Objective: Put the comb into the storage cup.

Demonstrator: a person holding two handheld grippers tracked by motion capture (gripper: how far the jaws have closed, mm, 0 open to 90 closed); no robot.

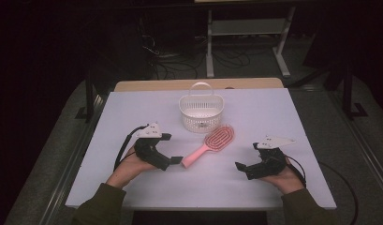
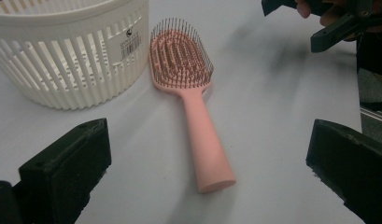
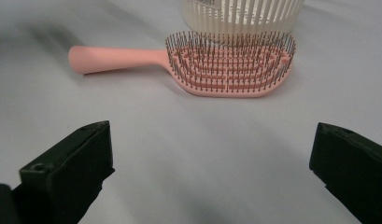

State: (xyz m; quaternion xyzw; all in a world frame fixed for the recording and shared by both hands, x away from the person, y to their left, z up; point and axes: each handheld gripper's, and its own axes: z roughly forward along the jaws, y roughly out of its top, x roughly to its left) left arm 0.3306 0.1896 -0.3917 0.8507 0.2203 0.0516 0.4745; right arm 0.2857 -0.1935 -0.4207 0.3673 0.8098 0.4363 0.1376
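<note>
A pink hairbrush lies bristles up on the white table, its head next to a white slotted basket with a handle. In the left gripper view the hairbrush points its handle end toward me, just ahead of my open left gripper, and the basket stands at the upper left. My left gripper sits close to the handle tip. My right gripper rests open to the right of the brush, apart from it. The right gripper view has the hairbrush lying crosswise ahead of my open right gripper.
The white tabletop has open room on both sides of the basket and along the front. Its edges drop to a dark floor with cables and a white frame behind. The other gripper appears at the top right of the left gripper view.
</note>
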